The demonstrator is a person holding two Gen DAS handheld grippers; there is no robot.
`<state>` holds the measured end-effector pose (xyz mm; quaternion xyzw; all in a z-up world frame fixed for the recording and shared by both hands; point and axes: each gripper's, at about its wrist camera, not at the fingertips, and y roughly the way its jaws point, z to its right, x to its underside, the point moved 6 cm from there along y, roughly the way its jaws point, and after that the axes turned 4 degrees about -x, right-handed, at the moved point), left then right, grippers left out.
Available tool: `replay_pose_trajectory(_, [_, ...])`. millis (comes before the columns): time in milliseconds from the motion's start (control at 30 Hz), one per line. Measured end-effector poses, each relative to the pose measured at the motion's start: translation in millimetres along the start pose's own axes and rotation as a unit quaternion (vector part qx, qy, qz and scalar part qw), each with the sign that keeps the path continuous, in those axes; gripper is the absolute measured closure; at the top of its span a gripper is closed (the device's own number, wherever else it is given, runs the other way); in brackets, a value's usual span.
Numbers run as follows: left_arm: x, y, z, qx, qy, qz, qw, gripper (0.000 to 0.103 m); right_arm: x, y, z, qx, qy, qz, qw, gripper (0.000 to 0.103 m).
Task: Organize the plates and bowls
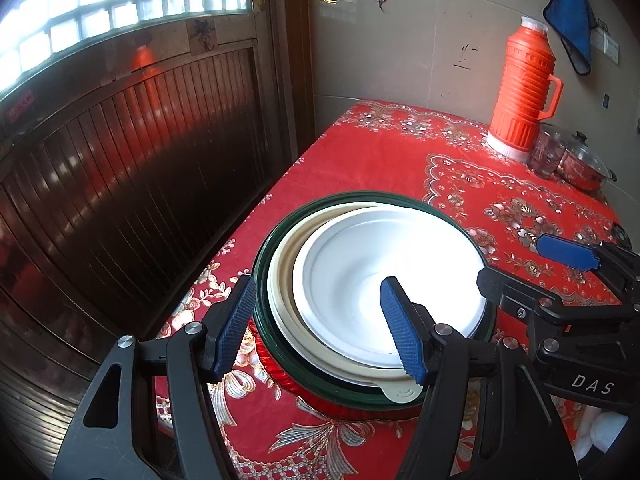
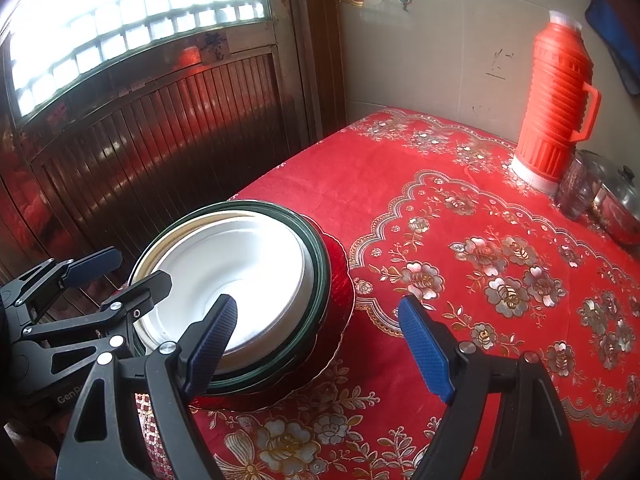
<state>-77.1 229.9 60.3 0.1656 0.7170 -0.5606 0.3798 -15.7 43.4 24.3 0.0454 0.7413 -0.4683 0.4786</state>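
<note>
Leftmost, left gripper (image 1: 318, 326) spread wide around the near rim of the stack, nothing pinched, white bowl (image 1: 384, 280) nested in cream plate (image 1: 280, 280) and green bowl (image 1: 262, 256) on red plate (image 2: 340, 280), right gripper (image 2: 316, 344) spread empty, orange thermos (image 1: 522, 88) set far right on the tablecloth (image 2: 400, 168).

Lidded pot (image 2: 616, 208) cut off at right edge; red plate (image 2: 340, 280) mostly hidden under stack
</note>
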Motion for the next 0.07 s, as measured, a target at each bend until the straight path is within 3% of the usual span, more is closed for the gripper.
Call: replay_pose_trajectory(67, [0.7, 0.2, 1.0, 0.001, 0.0, -0.003, 1.0, 0.038, 0.3, -0.6, -2.0, 0.0, -0.003, 0.0, 1.0, 0.02])
